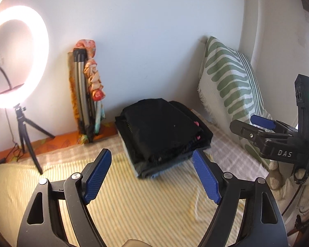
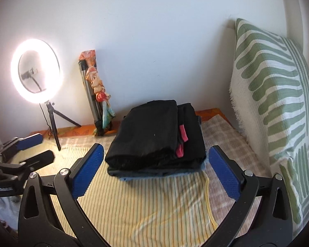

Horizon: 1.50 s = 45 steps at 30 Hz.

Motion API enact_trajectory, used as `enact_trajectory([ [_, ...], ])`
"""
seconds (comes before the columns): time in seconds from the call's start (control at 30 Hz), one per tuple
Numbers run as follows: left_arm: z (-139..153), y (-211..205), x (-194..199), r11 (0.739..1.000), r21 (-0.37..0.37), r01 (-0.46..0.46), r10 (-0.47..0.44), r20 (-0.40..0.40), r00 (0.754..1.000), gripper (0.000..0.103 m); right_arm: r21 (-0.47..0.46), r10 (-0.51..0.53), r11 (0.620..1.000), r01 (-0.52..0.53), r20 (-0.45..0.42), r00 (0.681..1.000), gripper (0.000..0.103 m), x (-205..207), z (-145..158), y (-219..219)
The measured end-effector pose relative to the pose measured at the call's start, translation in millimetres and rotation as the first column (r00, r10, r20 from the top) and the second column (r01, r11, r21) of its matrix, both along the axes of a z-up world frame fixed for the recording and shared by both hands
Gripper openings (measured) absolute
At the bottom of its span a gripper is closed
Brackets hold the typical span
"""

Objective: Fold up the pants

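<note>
Pants (image 2: 148, 135): black, folded into a thick pile; a bit of pink (image 2: 182, 140) shows on the right side of it
Where: on the bed (image 2: 146, 203), near the far wall, a grey folded cloth (image 2: 154, 174) under the pile
Left gripper (image 1: 152, 177): wide open, blue pads (image 1: 96, 177) far apart, holding nothing, up over the striped sheet and just short of the pile
Right gripper (image 2: 154, 171): wide open too, holding nothing, one blue pad (image 2: 87, 171) on each side of the near end of the pile; I cannot tell if they touch it
Both: each one shows at the edge of the other's view, side by side
Sheet (image 1: 134, 201): yellow and white stripes, with a loose yellow cord (image 2: 208, 197) lying on it
Pillow (image 2: 274, 94): white with green stripes, leaning up on the right, near the pile
Ring light (image 2: 37, 71): lit, on a small black tripod (image 2: 53, 127), at the back left
Folded stand (image 2: 90, 94): leans on the wall with a flowery cloth (image 2: 98, 88) tied round it, between the light and the pile
</note>
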<state>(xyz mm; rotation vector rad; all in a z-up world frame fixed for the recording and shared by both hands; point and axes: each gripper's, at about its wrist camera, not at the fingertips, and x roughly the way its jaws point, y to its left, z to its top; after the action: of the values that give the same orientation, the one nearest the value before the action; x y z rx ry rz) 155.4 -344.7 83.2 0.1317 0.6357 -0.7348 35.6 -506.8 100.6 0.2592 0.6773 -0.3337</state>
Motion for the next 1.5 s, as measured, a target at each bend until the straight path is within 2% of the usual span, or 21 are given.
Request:
enact_trajectory([
  [0.17, -8.6, 29.7, -23.3, 1.0, -0.021, -0.023, 0.023, -0.018, 1.0, 0.082, -0.023, -0.011, 1.0, 0.011, -0.014, 1.0, 0.103, -20.2, -8.0, 28.9],
  [0.47, -31.7, 58.6, -50.6, 0.999, 0.008, -0.039, 0.039, 0.008, 0.999, 0.082, -0.046, -0.04, 0.998, 0.04, 0.001, 0.999, 0.103, -50.3, -23.1, 62.8],
  [0.7, -46.5, 70.7, -61.1, 0.999, 0.025, -0.037, 0.037, 0.023, 0.999, 0.082, -0.052, -0.029, 0.998, 0.028, -0.009, 1.0, 0.103, -50.9, -42.0, 80.6],
  [1.03, -52.3, 84.3, -62.3, 0.999, 0.018, -0.044, 0.043, 0.039, 0.998, 0.084, -0.058, -0.018, 0.998, 0.017, -0.009, 1.0, 0.103, -44.9, -53.5, 89.5],
  [1.3, -55.2, 90.9, -60.5, 0.998, 0.019, -0.055, 0.055, 0.029, 0.998, 0.086, -0.047, -0.046, 0.998, 0.047, 0.014, 0.999, 0.103, -48.9, -50.4, 84.2],
  [1.5, -51.8, 94.1, -61.0, 0.998, 0.006, -0.058, 0.058, 0.026, 0.998, 0.086, -0.04, -0.035, 0.999, 0.035, -0.002, 0.999, 0.103, -48.2, -51.4, 83.8],
])
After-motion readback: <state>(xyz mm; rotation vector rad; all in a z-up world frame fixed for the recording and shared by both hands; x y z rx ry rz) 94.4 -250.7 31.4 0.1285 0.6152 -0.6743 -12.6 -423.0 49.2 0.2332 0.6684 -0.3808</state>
